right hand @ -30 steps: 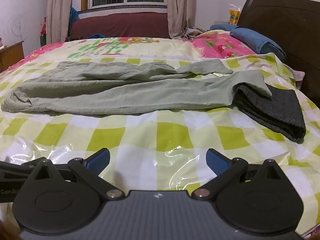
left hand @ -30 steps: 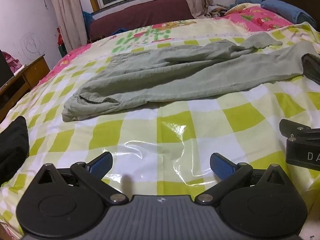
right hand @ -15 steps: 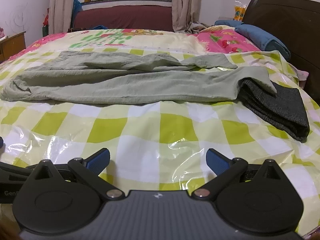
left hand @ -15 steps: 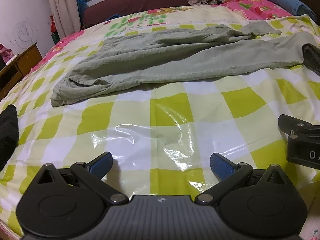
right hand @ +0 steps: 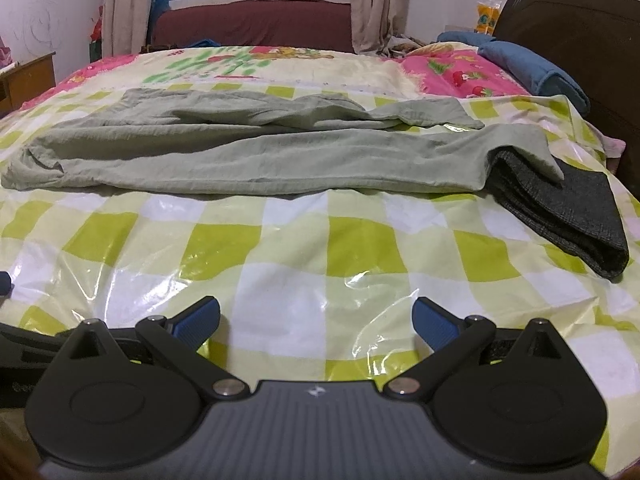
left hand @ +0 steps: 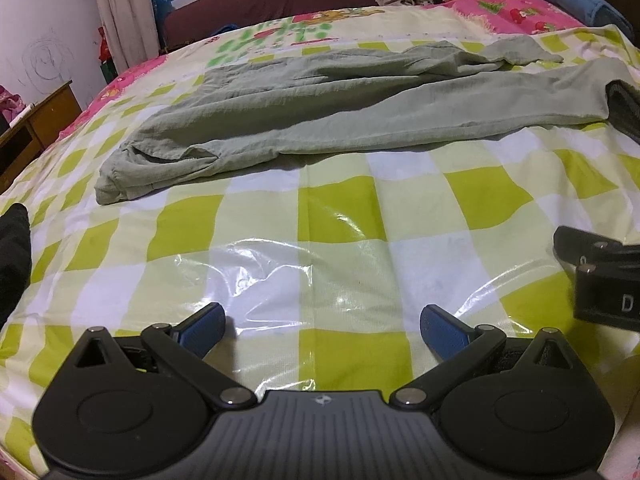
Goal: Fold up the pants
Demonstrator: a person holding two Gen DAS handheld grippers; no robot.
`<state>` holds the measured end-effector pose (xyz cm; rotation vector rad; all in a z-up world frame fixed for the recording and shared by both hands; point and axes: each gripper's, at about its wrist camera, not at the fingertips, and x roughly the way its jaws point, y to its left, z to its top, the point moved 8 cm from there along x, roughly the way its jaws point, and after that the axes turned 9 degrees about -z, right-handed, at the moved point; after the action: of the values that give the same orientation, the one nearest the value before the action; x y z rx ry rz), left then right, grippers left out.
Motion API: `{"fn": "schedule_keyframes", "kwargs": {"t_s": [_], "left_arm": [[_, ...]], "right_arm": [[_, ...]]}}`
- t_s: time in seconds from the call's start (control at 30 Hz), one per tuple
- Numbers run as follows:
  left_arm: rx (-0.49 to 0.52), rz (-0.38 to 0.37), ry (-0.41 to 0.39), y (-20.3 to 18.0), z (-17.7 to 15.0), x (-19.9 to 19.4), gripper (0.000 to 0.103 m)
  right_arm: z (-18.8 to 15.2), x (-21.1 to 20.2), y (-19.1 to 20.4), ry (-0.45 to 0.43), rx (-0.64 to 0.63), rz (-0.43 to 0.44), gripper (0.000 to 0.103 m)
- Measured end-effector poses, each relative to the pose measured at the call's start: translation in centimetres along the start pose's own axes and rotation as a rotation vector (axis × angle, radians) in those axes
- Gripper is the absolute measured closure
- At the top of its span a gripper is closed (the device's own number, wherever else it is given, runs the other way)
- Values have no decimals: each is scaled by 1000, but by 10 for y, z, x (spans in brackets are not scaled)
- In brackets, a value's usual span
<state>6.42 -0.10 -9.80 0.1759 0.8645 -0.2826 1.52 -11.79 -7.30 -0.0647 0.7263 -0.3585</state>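
where a "d" marks the right gripper (left hand: pixel 600 280), green pants (left hand: pixel 320 120) unfolded

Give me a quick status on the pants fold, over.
Left claw and right claw open, empty, short of the cloth. Green pants spread out, unfolded. One leg end drapes over folded dark grey garment.

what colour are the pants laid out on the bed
Pale sage green pants, plain with no pattern; clearest in the right wrist view.

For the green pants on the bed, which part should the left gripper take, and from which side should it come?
Probably the bunched waist end of the green pants, approached from the near bed edge. That end lies closest to the open left gripper, and its folds rise off the checked cover, giving the fingers an edge to pinch.
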Motion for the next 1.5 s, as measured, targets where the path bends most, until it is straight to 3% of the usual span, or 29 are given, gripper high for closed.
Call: {"fn": "schedule_keyframes", "kwargs": {"t_s": [0.27,0.4,0.57,0.7,0.87,1.03,1.23,1.37,1.4,1.47,1.5], "left_arm": [[24,-16,22,0,2,0,0],[-53,-42,-18,17,10,-9,0],[-97,25,-133,68,37,-21,0],[-170,72,-163,125,54,-10,0],[-187,96,-167,175,62,11,0],[-106,129,-159,194,63,34,0],[-21,86,-193,202,70,45,3],[8,12,-185,203,77,52,27],[13,10,-181,204,79,53,39],[27,20,-166,208,82,55,55],[29,14,-164,210,82,54,61]], "right_arm": [[3,1,-1,7,17,13,1],[16,-6,3,-26,19,32,1],[40,-4,27,-70,-45,61,1],[63,6,63,-104,-125,103,1],[80,19,115,-155,-259,174,2],[86,34,165,-189,-386,251,3],[87,42,192,-204,-468,309,8],[83,53,201,-151,-499,349,26],[82,55,202,-132,-490,368,31],[83,56,201,-104,-468,405,43],[84,57,201,-92,-464,419,57]]}}
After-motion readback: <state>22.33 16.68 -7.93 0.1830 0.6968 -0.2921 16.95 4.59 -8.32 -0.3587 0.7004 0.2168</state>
